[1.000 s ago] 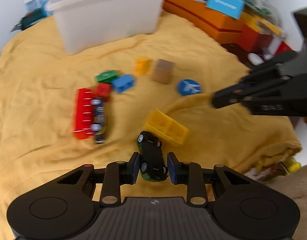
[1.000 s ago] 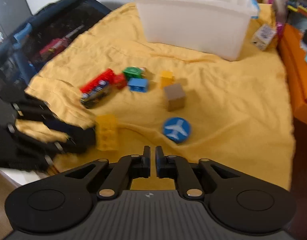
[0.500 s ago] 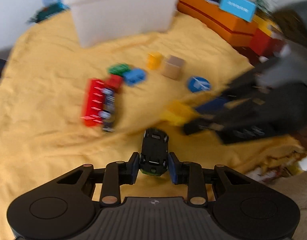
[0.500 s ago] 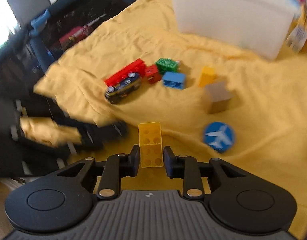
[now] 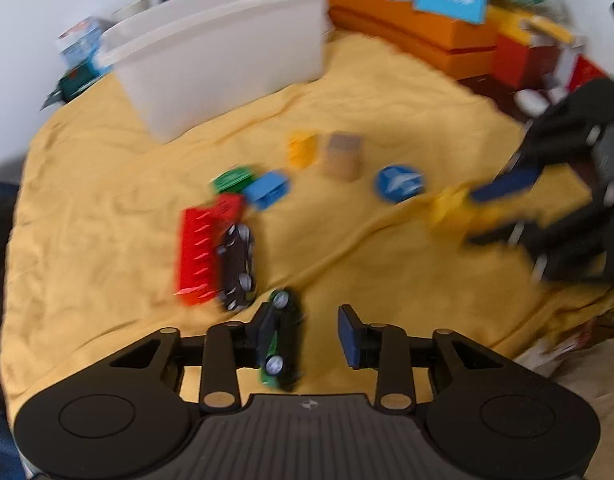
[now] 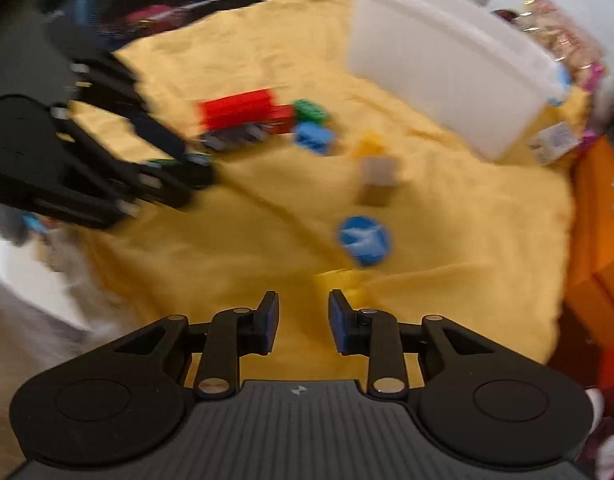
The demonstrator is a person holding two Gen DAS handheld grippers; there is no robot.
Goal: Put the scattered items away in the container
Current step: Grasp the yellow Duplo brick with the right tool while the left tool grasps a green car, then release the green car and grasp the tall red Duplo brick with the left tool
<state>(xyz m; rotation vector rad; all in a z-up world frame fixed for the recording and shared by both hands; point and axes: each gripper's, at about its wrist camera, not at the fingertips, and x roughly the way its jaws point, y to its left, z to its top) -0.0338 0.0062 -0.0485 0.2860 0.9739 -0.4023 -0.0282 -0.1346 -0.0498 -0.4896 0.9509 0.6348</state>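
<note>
My left gripper (image 5: 307, 332) hangs low over the yellow cloth (image 5: 107, 200), its jaws opening. A green-and-black toy car (image 5: 283, 336) lies tipped between them, against the left pad and apart from the right one. My right gripper (image 6: 303, 320) is opening too, with only cloth between its pads. The blurred yellow brick (image 6: 339, 280) sits just past its right fingertip. In the left wrist view that brick (image 5: 447, 208) is at the right gripper's tips. The white bin (image 5: 227, 64) stands at the back.
On the cloth lie a long red brick (image 5: 197, 252), a dark toy car (image 5: 237, 268), green (image 5: 233, 178), blue (image 5: 267, 190) and small yellow (image 5: 303, 148) bricks, a wooden cube (image 5: 343, 156) and a blue plane disc (image 5: 399, 184). Orange boxes (image 5: 407, 28) line the right.
The left jaws have spread and the green car now leans on the left pad. The right gripper went from shut to open, and the yellow brick has shifted next to the blue disc.
</note>
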